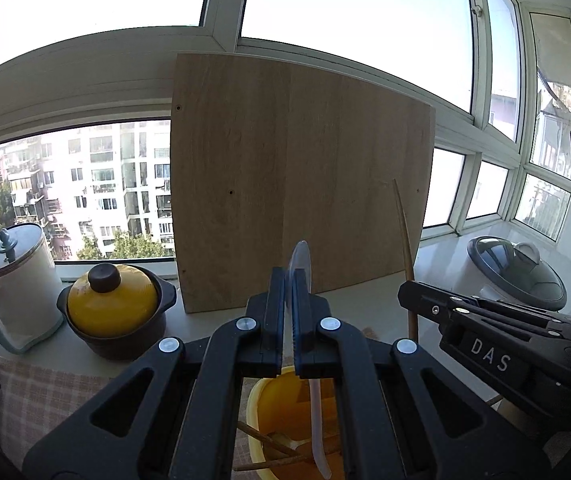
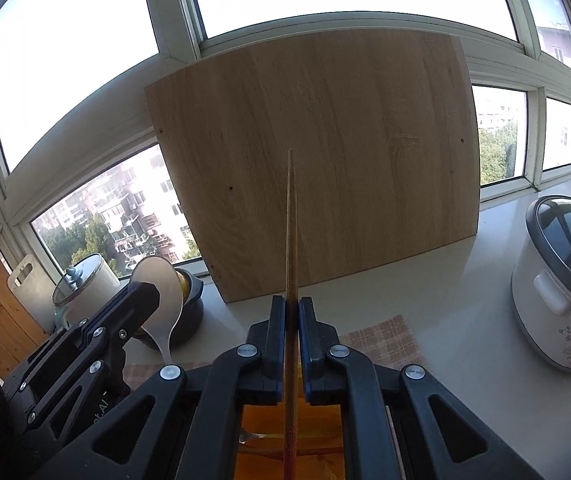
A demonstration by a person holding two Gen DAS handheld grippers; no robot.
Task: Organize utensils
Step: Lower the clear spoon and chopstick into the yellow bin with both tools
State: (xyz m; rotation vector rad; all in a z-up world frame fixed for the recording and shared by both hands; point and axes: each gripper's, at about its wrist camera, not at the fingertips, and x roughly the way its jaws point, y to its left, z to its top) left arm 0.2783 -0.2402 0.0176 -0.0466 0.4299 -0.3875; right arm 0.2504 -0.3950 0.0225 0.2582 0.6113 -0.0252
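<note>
While my left claw (image 1: 288, 312) grips a pale translucent plastic spoon (image 1: 300, 264) and my right claw (image 2: 292, 320) pinches a thin wooden chopstick (image 2: 291, 220), both hover over the yellow plastic tub (image 1: 259, 412) on the counter (image 2: 437, 280); neither is dropped in yet.

You are in a home kitchen: ahead of your grippers, a lidded pot (image 1: 111, 312), rice cooker (image 2: 561, 292) and cutting board (image 1: 297, 184) line the windowsill counter (image 2: 425, 280).
</note>
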